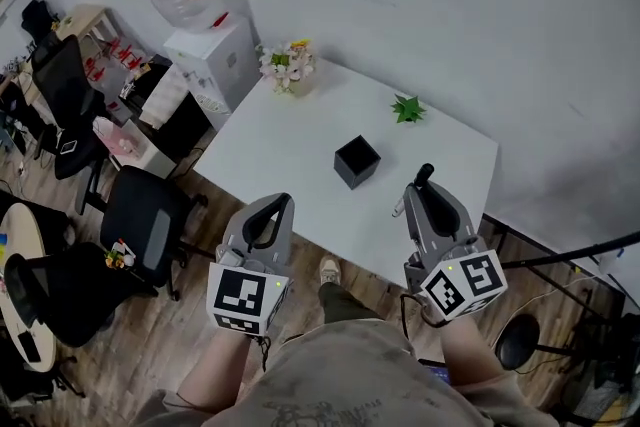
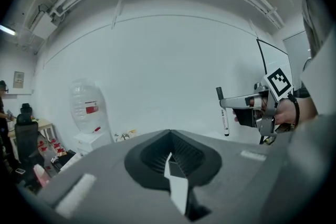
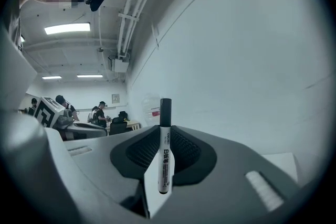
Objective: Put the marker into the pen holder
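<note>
The marker (image 3: 164, 155) is clamped upright, cap up, in the right gripper (image 3: 164, 136), presumably for lowering into the pen holder (image 1: 356, 161), seen at ten o'clock from it. The left gripper (image 2: 169, 139) is closed and empty.

place: open-plan office | 11 o'clock: water dispenser (image 1: 205, 45) against the wall | 8 to 10 o'clock: swivel chairs (image 1: 150, 215), cluttered desks (image 1: 85, 20), wood floor (image 1: 150, 335) | centre: white table (image 1: 290, 145) | overhead: strip lights (image 3: 67, 28) | far desks: people (image 3: 100, 111) working
</note>
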{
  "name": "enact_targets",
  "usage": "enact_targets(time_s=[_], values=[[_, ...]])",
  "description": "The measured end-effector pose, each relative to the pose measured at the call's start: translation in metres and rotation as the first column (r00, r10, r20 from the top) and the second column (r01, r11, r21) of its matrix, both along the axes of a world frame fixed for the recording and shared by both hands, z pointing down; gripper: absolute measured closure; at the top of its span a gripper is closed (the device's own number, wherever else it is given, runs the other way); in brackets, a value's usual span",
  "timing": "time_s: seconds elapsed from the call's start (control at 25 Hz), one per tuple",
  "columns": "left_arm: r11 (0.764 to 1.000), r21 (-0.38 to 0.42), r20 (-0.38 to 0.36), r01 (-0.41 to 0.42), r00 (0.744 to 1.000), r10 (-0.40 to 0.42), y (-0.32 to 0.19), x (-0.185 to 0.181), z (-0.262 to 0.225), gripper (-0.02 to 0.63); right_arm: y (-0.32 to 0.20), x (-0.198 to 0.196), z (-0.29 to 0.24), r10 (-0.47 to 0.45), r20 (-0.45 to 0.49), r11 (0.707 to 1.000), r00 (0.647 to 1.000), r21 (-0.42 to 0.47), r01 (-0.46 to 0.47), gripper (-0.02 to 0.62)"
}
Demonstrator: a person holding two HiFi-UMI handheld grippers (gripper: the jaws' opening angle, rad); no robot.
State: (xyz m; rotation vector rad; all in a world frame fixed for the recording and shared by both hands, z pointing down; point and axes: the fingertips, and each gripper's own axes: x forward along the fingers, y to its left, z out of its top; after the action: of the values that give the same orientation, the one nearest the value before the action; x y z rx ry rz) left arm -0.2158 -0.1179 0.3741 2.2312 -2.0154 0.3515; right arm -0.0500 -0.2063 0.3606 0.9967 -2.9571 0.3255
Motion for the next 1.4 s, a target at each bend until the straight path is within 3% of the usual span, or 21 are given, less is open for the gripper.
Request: enact_targets(time_s=[0.24,0.56,1.0,1.2,1.4], values=[[1.0,-0.022,-0.014,-0.016,1.0,0.016,-0.077,-0.028,0.007,0.605,-0.067,-0.03,0.015,0.008,-0.02,1.0,1.0,-0.024,-0.008,0.503],[0.995,-0.052,-0.007,-0.08,0.997,0.08,-0.152,-0.032,0.019,0.605,-0.124,-0.044,0.024,0.039,-0.003,0.998,0.999,-0.04,-0.039,0.503],[0.978,-0.115,-0.02,-0.173,0.985,0.172,-0.187,-0.025,0.037,0.605,-0.141,-0.062,0.04,0.089,0.027,0.993,0.996,-0.08,-0.087,0.503],[0.954,-0.165,-0.025,-0.249,0.968,0.249,-0.195,-0.023,0.051,0.605,-0.146,-0.069,0.055,0.144,0.015,0.984,0.989,-0.108,-0.142,0.503],[0.936,-0.159,-0.02,-0.313,0.949,0.314,-0.207,-0.03,0.063,0.605,-0.149,-0.08,0.08,0.206,-0.027,0.966,0.978,-0.153,-0.208,0.503]])
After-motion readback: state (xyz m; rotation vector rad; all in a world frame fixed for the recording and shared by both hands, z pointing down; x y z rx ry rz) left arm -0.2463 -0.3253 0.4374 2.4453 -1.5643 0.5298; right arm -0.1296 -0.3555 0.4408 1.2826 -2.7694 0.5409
